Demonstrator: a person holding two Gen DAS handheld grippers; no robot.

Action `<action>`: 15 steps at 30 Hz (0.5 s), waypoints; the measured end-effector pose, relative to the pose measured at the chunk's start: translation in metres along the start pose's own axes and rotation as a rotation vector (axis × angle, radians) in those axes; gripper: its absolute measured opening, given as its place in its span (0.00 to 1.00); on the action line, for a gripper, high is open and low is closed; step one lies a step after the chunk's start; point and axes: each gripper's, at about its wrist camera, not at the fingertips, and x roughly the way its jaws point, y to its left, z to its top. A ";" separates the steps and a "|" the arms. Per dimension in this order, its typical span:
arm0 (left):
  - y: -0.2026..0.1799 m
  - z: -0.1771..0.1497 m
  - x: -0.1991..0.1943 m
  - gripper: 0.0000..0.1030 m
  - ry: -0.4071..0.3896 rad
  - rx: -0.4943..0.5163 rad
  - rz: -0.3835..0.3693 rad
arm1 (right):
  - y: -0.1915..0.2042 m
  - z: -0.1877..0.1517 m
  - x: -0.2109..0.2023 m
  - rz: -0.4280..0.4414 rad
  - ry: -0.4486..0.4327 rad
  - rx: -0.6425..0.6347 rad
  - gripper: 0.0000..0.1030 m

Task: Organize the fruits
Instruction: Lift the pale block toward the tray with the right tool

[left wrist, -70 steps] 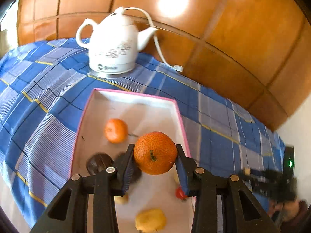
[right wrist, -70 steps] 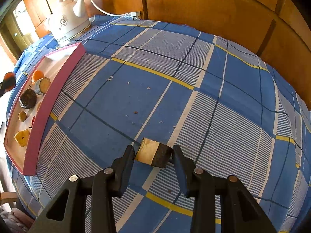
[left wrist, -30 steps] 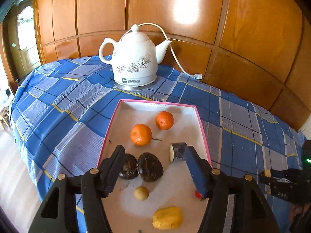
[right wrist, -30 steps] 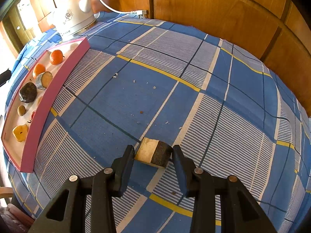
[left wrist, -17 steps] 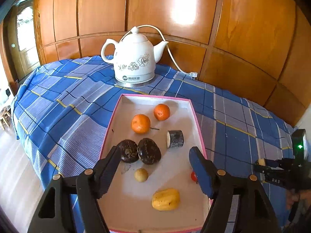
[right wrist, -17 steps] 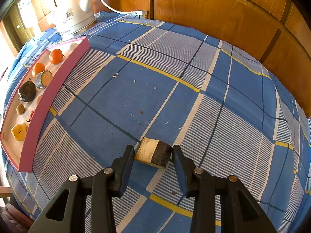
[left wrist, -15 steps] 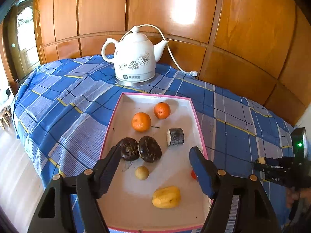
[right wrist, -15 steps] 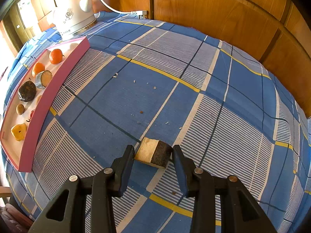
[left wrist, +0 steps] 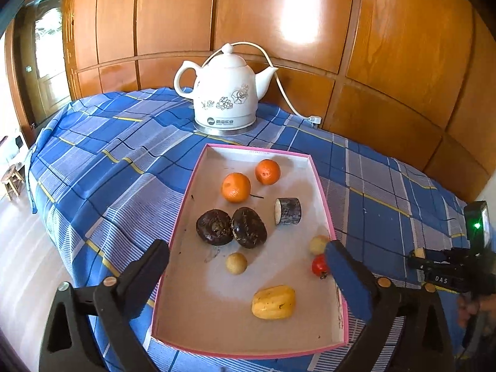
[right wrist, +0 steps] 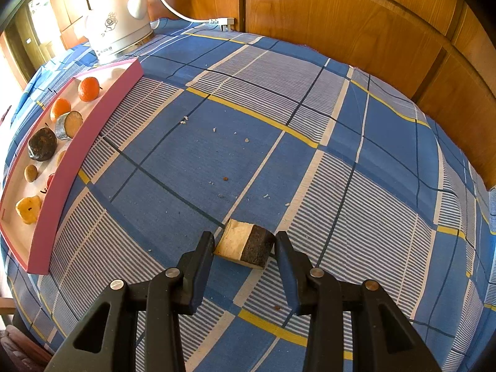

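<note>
A pink-rimmed tray (left wrist: 183,214) lies on the blue checked cloth. It holds two oranges (left wrist: 267,171) (left wrist: 235,187), two dark round fruits (left wrist: 214,227), a cut dark-skinned piece (left wrist: 288,210), a yellow fruit (left wrist: 273,302) and small round ones. My left gripper (left wrist: 246,249) hovers over the tray's near half, its jaws opening wide with nothing held between them. Far to the right on the cloth, my right gripper (right wrist: 244,238) is shut on a cut piece (right wrist: 246,245) with pale flesh and dark skin. The tray (right wrist: 93,130) shows at the left of the right wrist view.
A white electric kettle (left wrist: 228,93) stands behind the tray, its cord running to a plug (right wrist: 221,21) by the wood-panelled wall. Crumbs dot the cloth (right wrist: 310,108). The table drops off to the floor at the left of the left wrist view.
The orange my left gripper held now lies in the tray. That gripper has drawn back from the tray and its jaws have spread much wider. The right gripper has stayed put.
</note>
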 end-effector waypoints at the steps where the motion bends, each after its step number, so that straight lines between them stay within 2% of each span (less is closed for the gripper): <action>1: 0.000 -0.002 0.000 1.00 -0.002 0.001 0.007 | 0.000 0.000 0.000 0.000 0.000 0.000 0.39; 8: 0.002 -0.010 0.006 1.00 0.024 0.012 0.077 | 0.000 0.000 -0.001 -0.003 -0.003 -0.005 0.39; 15: 0.006 -0.011 0.006 1.00 0.004 -0.003 0.088 | 0.000 -0.001 -0.001 -0.004 -0.003 -0.005 0.39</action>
